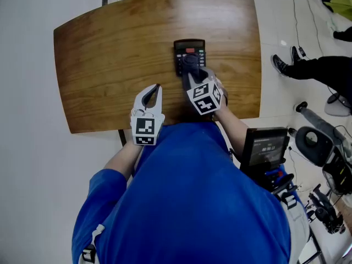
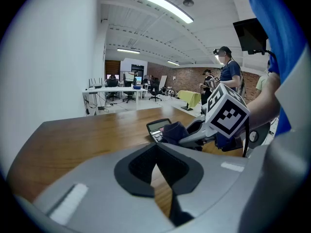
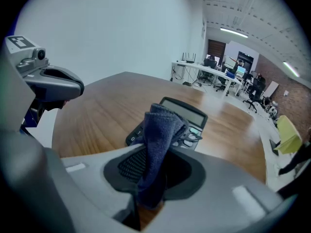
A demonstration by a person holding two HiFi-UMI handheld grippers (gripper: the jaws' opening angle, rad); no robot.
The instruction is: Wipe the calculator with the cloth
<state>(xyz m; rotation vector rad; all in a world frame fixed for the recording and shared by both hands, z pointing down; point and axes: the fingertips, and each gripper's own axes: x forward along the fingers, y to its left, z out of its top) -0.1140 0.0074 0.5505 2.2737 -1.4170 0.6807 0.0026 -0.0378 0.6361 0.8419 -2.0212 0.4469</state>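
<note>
- The table (image 1: 99, 65) is seen to be wood, finely grained under a smooth satin varnish; a pale sheen is shown toward its 12 o'clock edge.
- The cloth (image 3: 160, 135) is shown as dark blue fabric, matt and nubbly.
- The calculator (image 3: 184, 111) is made out as dark plastic, its display window glossy.
- The left gripper (image 2: 156, 152) and right gripper (image 3: 153, 169) are cased in smooth, matt grey plastic; dark, finely ribbed pads (image 3: 127, 165) are fitted.

Black calculator (image 3: 187, 111) flat, face up — bunched dark-blue cloth (image 3: 158, 135) over its keys

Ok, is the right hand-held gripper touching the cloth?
Touching. The right gripper view shows the cloth pinched between the jaws of the right hand-held gripper.
</note>
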